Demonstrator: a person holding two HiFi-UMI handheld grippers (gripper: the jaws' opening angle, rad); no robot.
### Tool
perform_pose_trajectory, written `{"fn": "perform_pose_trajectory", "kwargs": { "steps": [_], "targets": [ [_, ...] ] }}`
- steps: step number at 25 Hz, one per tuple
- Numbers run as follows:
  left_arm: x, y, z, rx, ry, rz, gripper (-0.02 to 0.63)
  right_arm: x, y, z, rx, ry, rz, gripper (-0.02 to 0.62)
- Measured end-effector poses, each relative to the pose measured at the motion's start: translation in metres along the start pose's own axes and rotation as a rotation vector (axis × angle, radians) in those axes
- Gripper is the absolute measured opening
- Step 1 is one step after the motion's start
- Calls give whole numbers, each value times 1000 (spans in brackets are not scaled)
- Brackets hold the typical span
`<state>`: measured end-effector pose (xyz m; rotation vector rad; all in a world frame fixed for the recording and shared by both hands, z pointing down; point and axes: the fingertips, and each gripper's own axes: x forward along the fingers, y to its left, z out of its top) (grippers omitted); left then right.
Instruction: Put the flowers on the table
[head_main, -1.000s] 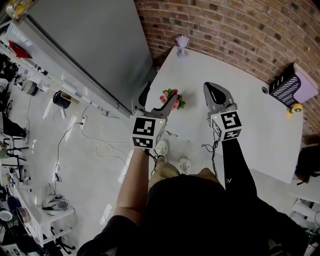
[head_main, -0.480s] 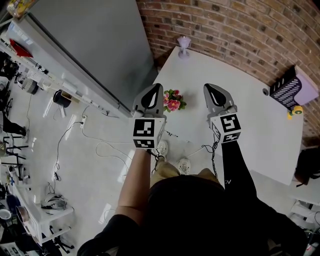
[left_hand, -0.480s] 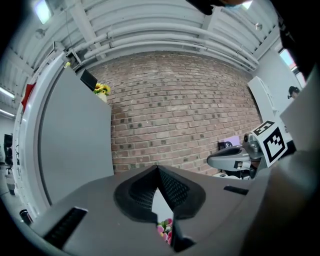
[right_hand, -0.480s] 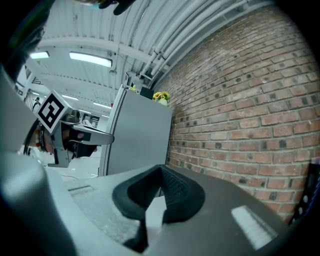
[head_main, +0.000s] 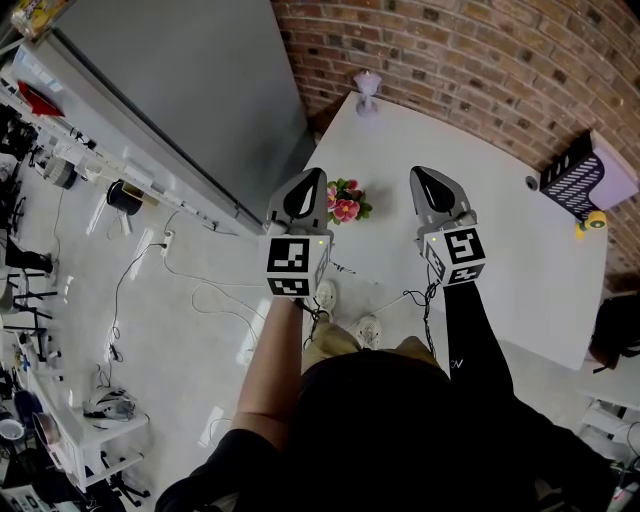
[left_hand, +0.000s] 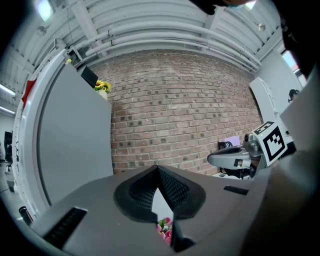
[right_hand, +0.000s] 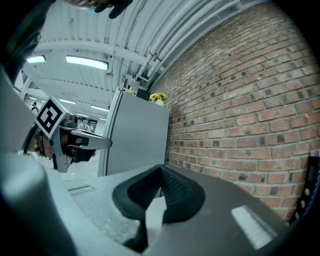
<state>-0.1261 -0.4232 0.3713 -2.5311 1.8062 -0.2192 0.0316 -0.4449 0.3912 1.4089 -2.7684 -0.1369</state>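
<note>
A small bunch of pink flowers with green leaves (head_main: 346, 207) lies on the white table (head_main: 490, 190), close to its left edge. My left gripper (head_main: 314, 178) hovers just left of the bunch, shut with nothing held. In the left gripper view its jaws meet at the tips (left_hand: 157, 168), and the pink flowers (left_hand: 164, 231) show below through the gap. My right gripper (head_main: 420, 176) is to the right over the table, also shut and empty; its jaws touch in the right gripper view (right_hand: 161, 168).
A small purple vase (head_main: 366, 88) stands at the table's far corner by the brick wall (head_main: 470, 50). A black slatted rack (head_main: 570, 178) and a yellow object (head_main: 593, 215) sit at the far right. A tall grey cabinet (head_main: 200, 90) stands left of the table.
One second ago the left gripper was open at the flowers. It has since shut empty and sits just left of them. The flowers stay on the table; the right gripper barely moved.
</note>
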Motion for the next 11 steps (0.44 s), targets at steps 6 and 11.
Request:
{"fn": "perform_pose_trajectory", "kwargs": {
  "steps": [6,11],
  "targets": [
    [4,-4,-2,6,9,-7,8,-2,-4,-1,6,-2,-2,0],
    [7,-6,-2,9,12,-15,8,-2,-6,-2,8,2,0,0]
  ]
}}
